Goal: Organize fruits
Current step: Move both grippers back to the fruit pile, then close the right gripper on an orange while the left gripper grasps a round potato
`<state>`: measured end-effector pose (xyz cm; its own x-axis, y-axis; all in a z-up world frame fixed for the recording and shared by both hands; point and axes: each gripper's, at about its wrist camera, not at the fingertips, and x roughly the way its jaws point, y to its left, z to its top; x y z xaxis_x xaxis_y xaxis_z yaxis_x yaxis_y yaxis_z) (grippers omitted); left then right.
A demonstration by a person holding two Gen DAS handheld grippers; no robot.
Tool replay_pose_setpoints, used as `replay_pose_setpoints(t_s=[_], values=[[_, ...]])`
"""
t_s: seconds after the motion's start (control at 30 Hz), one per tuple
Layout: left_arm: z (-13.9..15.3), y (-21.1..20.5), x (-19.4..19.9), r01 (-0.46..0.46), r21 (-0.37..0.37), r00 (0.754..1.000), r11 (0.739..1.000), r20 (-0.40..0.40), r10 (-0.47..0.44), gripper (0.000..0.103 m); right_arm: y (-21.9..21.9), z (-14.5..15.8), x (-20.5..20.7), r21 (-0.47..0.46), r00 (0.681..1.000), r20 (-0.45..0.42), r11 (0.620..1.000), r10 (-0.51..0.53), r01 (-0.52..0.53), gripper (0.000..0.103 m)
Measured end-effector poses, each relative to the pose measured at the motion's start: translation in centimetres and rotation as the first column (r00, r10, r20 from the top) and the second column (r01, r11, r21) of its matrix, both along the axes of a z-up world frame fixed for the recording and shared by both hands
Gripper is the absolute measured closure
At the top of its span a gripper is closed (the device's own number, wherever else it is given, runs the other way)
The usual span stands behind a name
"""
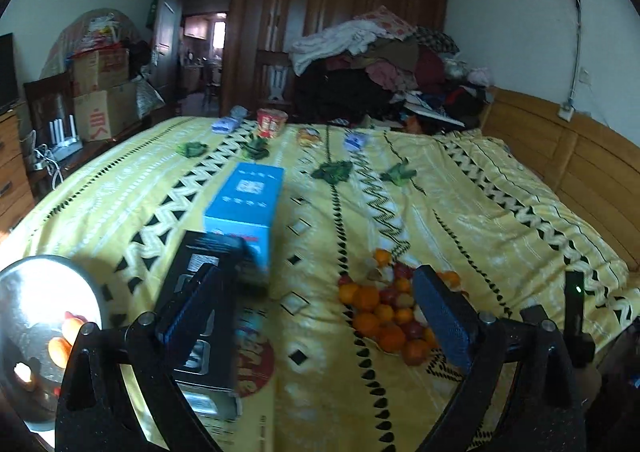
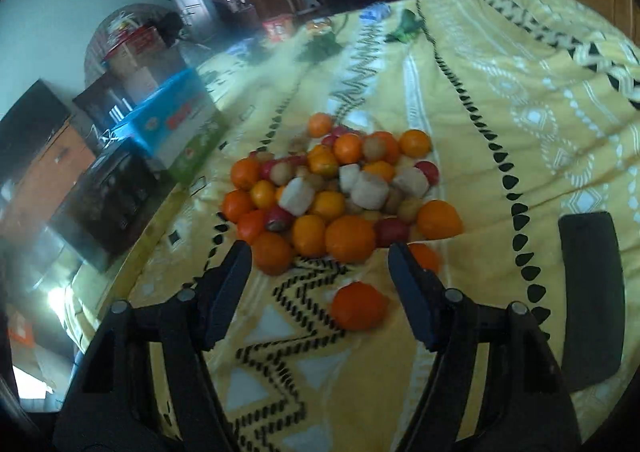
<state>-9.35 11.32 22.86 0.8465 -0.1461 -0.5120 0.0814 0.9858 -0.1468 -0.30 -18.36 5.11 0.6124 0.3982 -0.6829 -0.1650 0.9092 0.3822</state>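
The bedspread (image 1: pixel 460 212) is soft yellow cloth, matt, with a printed black-and-white pattern. At nine o'clock from the fruit pile (image 2: pixel 340 192), the blue box (image 1: pixel 248 208) looks like smooth printed cardboard with a slight sheen; the black box (image 1: pixel 200 316) beside it is glossier. The oranges (image 2: pixel 350 238) have dull, faintly pebbled skins; the pale chunks (image 2: pixel 370 190) look matt. The bowl (image 1: pixel 36 316) is shiny metal, glaring in the light. The gripper fingers (image 1: pixel 444 316) are black matt plastic with finely textured pads. The headboard (image 1: pixel 560 156) and wardrobe (image 1: pixel 340 12) are polished wood.
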Motion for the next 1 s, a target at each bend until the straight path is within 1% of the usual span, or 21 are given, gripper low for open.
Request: replay_pose_setpoints(t_s=[0.03,0.1,0.23,0.3,0.4,0.43,0.5,0.53,0.57,0.6,0.7,0.73,0.77,0.83,0.87,0.9,0.93,1.0], values=[[-0.7,-0.9,0.4,0.020,0.002,1.000,1.000,-0.022,-0.020,0.006,-0.5,-0.6,1.5,0.036,1.000,-0.028,0.999,-0.011,0.012,0.034],[-2.4,-2.3,0.9,0.045,0.016,0.997,0.999,-0.068,-0.043,0.006,-1.3,-1.1,2.7,0.056,0.998,-0.044,0.998,-0.033,0.036,0.039],[-6.1,-3.3,1.9,0.065,0.014,0.985,0.998,-0.163,-0.062,0.006,-1.1,0.2,3.2,0.079,1.000,0.014,0.997,-0.025,0.024,0.039],[-7.7,-4.1,2.3,0.085,0.019,0.978,0.996,-0.195,-0.080,0.008,-0.6,0.4,4.1,0.070,0.999,0.032,0.997,0.009,-0.011,0.039],[-8.9,-5.2,2.6,0.111,0.023,0.972,0.994,-0.210,-0.104,0.008,0.7,1.3,6.8,0.026,0.995,0.051,0.995,0.090,-0.091,0.039],[-9.1,-5.5,2.7,0.117,0.031,0.972,0.993,-0.209,-0.108,0.008,1.3,1.4,8.2,0.030,0.991,0.037,0.991,0.126,-0.127,0.039],[-9.4,-5.6,3.0,0.121,0.038,0.971,0.992,-0.212,-0.110,0.008,2.2,1.3,11.0,0.014,0.989,0.015,0.989,0.150,-0.150,0.044],[-9.5,-5.6,3.3,0.120,0.035,0.971,0.992,-0.215,-0.109,0.008,2.7,0.9,12.9,0.019,0.987,-0.013,0.987,0.163,-0.162,0.045],[-9.6,-5.5,3.6,0.118,0.031,0.970,0.992,-0.218,-0.109,0.008,3.0,0.4,14.5,0.045,0.985,-0.047,0.985,0.168,-0.166,0.048],[-9.8,-5.4,3.9,0.116,0.029,0.969,0.993,-0.222,-0.107,0.008,3.2,-0.1,16.0,0.075,0.983,-0.084,0.984,0.166,-0.160,0.049],[-10.7,-4.9,5.2,0.093,0.011,0.966,0.996,-0.243,-0.088,0.008,4.1,-2.1,20.4,0.193,0.967,-0.203,0.974,0.157,-0.117,0.049],[-11.0,-4.6,5.6,0.086,0.006,0.964,0.996,-0.252,-0.081,0.008,4.7,-2.7,21.4,0.200,0.960,-0.236,0.974,0.154,-0.107,0.049],[-11.1,-4.4,6.0,0.077,0.003,0.964,0.997,-0.256,-0.074,0.008,5.2,-3.5,22.3,0.183,0.952,-0.274,0.979,0.136,-0.087,0.049],[-11.3,-4.1,6.6,0.066,-0.003,0.965,0.998,-0.253,-0.065,0.008,5.8,-4.8,23.6,0.186,0.939,-0.321,0.980,0.122,-0.064,0.050],[-11.3,-4.0,6.9,0.059,-0.003,0.967,0.998,-0.250,-0.058,0.008,6.1,-5.5,24.3,0.189,0.932,-0.344,0.980,0.117,-0.053,0.053],[-11.3,-4.0,7.2,0.054,-0.004,0.967,0.999,-0.247,-0.053,0.008,6.0,-5.9,24.7,0.205,0.928,-0.357,0.978,0.112,-0.039,0.059],[-11.3,-3.9,7.5,0.050,-0.007,0.968,0.999,-0.245,-0.050,0.008,6.0,-6.3,25.1,0.224,0.922,-0.372,0.974,0.104,-0.020,0.060],[-11.3,-4.0,8.0,0.042,-0.013,0.970,0.999,-0.241,-0.044,0.008,5.8,-6.6,25.8,0.241,0.922,-0.376,0.970,0.087,0.007,0.060]])
